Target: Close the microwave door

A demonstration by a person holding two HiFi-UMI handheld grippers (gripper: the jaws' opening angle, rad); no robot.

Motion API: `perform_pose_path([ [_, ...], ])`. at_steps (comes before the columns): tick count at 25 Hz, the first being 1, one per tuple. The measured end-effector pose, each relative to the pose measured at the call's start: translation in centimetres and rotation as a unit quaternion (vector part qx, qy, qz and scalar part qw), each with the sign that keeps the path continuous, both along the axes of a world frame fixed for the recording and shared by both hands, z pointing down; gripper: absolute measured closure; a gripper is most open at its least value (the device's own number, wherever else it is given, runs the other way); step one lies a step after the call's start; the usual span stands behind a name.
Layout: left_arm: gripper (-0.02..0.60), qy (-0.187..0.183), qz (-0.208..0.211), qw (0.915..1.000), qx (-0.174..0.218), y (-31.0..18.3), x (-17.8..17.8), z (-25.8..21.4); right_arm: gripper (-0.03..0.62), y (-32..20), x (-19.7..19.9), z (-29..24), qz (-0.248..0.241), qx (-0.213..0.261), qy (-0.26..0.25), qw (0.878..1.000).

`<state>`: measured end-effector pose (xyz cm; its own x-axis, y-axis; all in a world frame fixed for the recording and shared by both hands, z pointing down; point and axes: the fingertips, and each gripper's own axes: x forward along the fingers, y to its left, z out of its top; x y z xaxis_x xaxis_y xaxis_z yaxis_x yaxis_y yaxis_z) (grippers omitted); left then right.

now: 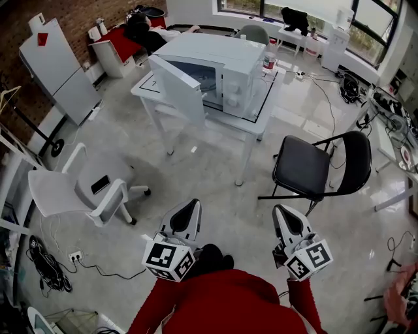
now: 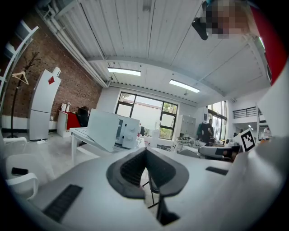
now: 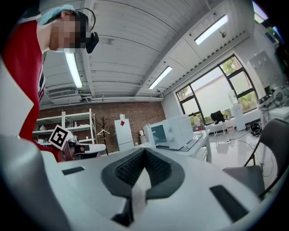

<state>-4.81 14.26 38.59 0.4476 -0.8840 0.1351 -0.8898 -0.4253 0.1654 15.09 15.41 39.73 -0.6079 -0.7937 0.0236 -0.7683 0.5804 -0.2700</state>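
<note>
Well away from both tongs, the microwave (image 1: 219,68) sits on the white surface (image 1: 235,122) across the room. Its long side runs left to right, and its front is turned toward the person. Its door (image 1: 175,88) stands upright, swung wide out from the left end over the surface's near edge. The left gripper view shows the door as a blank white slab, while the right gripper view shows a bluish panel at the microwave's front. The left tongs (image 1: 194,205) are pressed together on nothing, and so are the right tongs (image 1: 278,209).

Black folding chair (image 1: 312,171), white swivel chair (image 1: 78,192) bearing a phone (image 1: 100,184), white table (image 1: 230,124), brick wall (image 1: 19,16)
</note>
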Motion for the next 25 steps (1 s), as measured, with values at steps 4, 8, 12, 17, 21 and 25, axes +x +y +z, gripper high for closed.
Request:
perform_pose_path([
  [4, 0.572, 0.010, -0.019, 0.9998, 0.002, -1.8, -1.2, -0.6, 0.583, -2.6, 1.3, -1.2, 0.015, 0.017, 0.000, 1.000],
  [8, 0.572, 0.011, -0.030, 0.9995, 0.002, -4.8, -2.2, -0.6, 0.583, -5.4, 1.6, -2.0, 0.021, 0.028, -0.011, 0.999],
  [12, 0.572, 0.014, -0.034, 0.9993, 0.004, -9.5, -2.9, 0.0, 0.583, -9.7, 1.0, -1.6, 0.018, 0.027, -0.010, 0.999],
  [17, 0.572, 0.015, -0.025, 0.9996, 0.007, -17.1, -4.5, -0.4, 0.583, -17.3, -0.7, -2.6, 0.023, 0.029, -0.005, 0.999],
  [21, 0.572, 0.003, -0.007, 0.9999, 0.008, -22.2, -5.2, -1.0, 0.583, -23.1, -2.1, -4.9, 0.024, 0.048, 0.016, 0.998],
  [25, 0.572, -0.027, 0.018, 0.9993, 0.018, -25.7, -5.3, -1.4, 0.583, -27.8, -2.4, -7.1, 0.039, 0.069, 0.029, 0.996],
])
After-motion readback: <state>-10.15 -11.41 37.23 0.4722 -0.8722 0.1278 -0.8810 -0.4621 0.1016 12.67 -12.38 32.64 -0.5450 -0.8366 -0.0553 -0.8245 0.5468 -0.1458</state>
